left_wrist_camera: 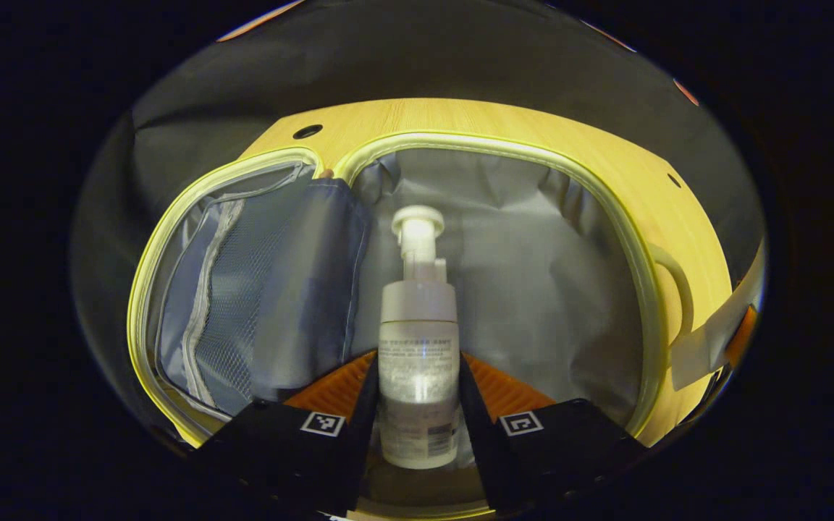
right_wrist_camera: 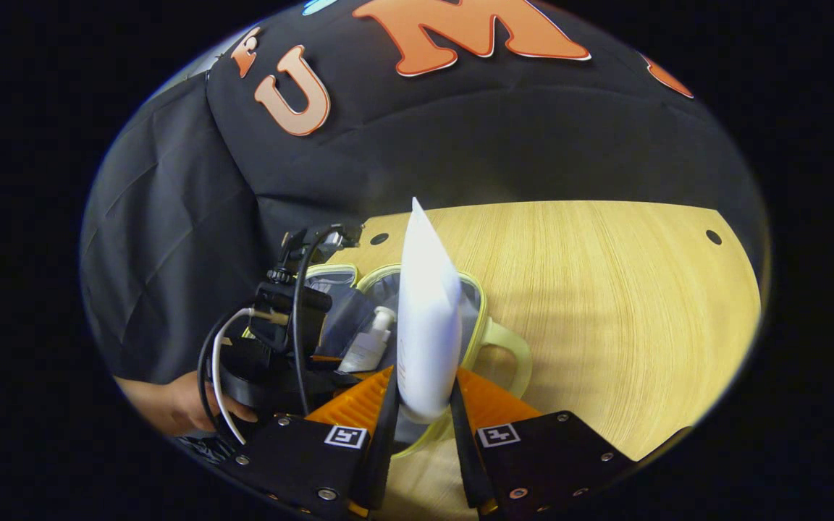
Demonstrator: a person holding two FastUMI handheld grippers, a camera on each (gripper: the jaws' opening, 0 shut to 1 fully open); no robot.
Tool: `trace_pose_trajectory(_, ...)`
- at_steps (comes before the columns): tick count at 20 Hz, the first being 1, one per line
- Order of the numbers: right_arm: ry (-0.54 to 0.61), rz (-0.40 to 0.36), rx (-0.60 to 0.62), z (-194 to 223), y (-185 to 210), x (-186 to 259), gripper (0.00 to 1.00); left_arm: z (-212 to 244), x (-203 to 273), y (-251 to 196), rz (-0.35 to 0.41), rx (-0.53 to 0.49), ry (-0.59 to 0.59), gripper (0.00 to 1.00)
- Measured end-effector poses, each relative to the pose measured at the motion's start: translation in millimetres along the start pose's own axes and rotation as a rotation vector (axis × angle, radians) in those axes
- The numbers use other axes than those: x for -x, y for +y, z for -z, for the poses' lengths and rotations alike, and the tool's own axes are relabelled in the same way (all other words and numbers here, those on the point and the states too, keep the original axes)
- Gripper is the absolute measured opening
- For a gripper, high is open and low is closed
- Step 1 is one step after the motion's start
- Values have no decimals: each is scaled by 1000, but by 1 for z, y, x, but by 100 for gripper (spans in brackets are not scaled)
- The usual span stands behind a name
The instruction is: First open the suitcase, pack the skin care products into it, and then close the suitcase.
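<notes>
A pale yellow suitcase (left_wrist_camera: 645, 289) lies open on the wooden table, its grey lining and a mesh pocket (left_wrist_camera: 236, 304) exposed. My left gripper (left_wrist_camera: 418, 394) is shut on a clear pump bottle (left_wrist_camera: 418, 340) with a white cap, held over the suitcase's right half. In the right gripper view, my right gripper (right_wrist_camera: 423, 405) is shut on a white tube (right_wrist_camera: 428, 318), pointing upward, above the near rim of the suitcase (right_wrist_camera: 476, 325). The left gripper (right_wrist_camera: 294, 340) with the pump bottle (right_wrist_camera: 370, 347) shows to the left there, held by a hand (right_wrist_camera: 171, 405).
The wooden table (right_wrist_camera: 605, 304) stretches to the right of the suitcase, with small holes (right_wrist_camera: 713, 236) near its far edge. The suitcase's side handle (right_wrist_camera: 515, 347) juts to the right. Black cloth walls stand behind the table.
</notes>
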State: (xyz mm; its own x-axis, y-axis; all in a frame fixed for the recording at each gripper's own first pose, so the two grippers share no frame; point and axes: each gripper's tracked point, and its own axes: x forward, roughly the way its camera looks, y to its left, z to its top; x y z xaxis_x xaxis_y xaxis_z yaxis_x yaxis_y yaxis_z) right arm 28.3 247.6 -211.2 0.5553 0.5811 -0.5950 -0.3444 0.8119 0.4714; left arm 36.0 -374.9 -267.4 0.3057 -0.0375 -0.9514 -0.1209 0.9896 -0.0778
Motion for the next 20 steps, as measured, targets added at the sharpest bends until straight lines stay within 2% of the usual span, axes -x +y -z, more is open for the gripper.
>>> trace_pose_trajectory(1, 10, -11, -11, 1, 3, -3, 41, -4, 5, -1, 1, 6, -26, 65)
trace_pose_trajectory(4, 47, -37, -49, 5, 9, -12, 41, -19, 30, 9, -36, 3, -123, 80)
trace_pose_trajectory(5, 62, -31, -59, 8, 8, -15, 36, -24, 38, 13, -45, 3, -149, 80)
trace_pose_trajectory(6, 69, -22, -62, 8, 6, -19, 41, -26, 45, 17, -52, -1, -167, 80)
trace_pose_trajectory(7, 79, -19, -63, 11, 6, -21, 41, -30, 54, 25, -65, -3, -192, 80)
trace_pose_trajectory(11, 153, -4, -112, 25, 4, -32, 41, -46, 90, 73, -195, -8, -307, 80)
trace_pose_trajectory(12, 180, 10, -127, 29, 1, -35, 36, -45, 99, 86, -226, 4, -313, 79)
trace_pose_trajectory(13, 205, 17, -134, 37, 1, -39, 41, -45, 106, 96, -237, 21, -321, 75)
trace_pose_trajectory(15, 224, 21, -143, 41, 4, -47, 42, -43, 113, 116, -254, 60, -331, 79)
trace_pose_trajectory(18, 278, 30, -197, 43, 8, -59, 41, -36, 119, 142, -277, 106, -329, 80)
trace_pose_trajectory(19, 300, 36, -220, 44, 8, -62, 36, -34, 119, 150, -282, 123, -327, 79)
trace_pose_trajectory(20, 326, 45, -236, 46, 10, -67, 36, -31, 120, 157, -286, 136, -323, 80)
